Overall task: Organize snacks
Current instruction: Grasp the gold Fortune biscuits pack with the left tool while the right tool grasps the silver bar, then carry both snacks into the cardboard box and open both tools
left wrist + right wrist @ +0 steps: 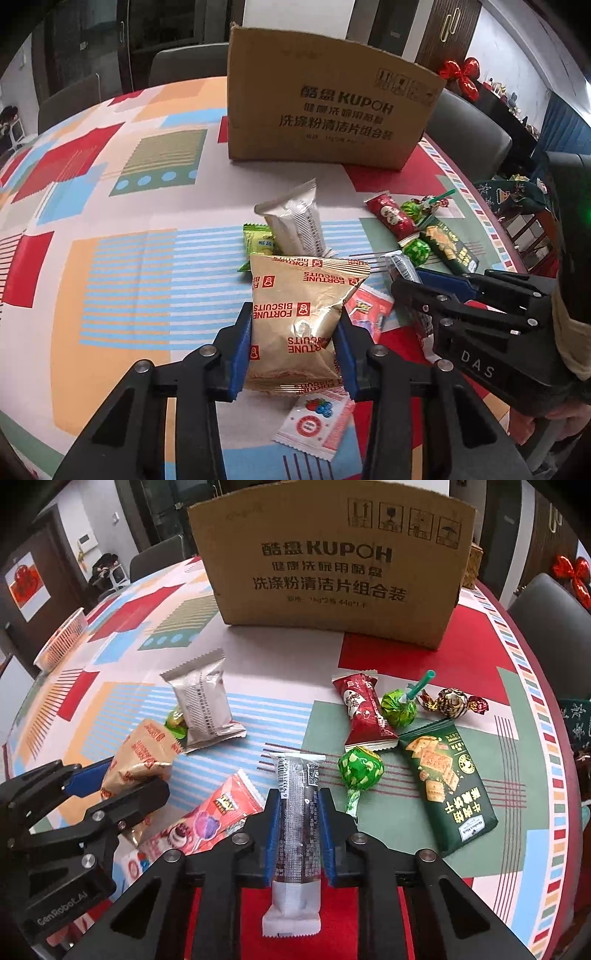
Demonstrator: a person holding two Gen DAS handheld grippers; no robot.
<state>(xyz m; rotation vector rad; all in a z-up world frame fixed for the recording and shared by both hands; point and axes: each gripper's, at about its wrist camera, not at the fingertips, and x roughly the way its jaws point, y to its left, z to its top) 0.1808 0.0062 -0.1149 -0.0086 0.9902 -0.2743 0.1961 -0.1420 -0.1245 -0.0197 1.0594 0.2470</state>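
Note:
A gold Fortune Biscuits packet (295, 295) lies on the patterned tablecloth, and my left gripper (295, 343) is shut on it, blue pads pressing both sides. In the right wrist view a long silver and dark snack bar (297, 812) sits between the blue pads of my right gripper (300, 830), which is shut on it. The left gripper (125, 779) with its biscuit packet (147, 753) shows at that view's left. A brown cardboard box (332, 572) stands upright at the back of the table.
Loose snacks lie around: a silver packet (203, 709), a red packet (364, 712), green lollipops (360, 770), a green cracker packet (450, 782), a pink lollipop packet (221, 808), a white sachet (314, 421). A basket (62, 638) sits far left. Chairs ring the table.

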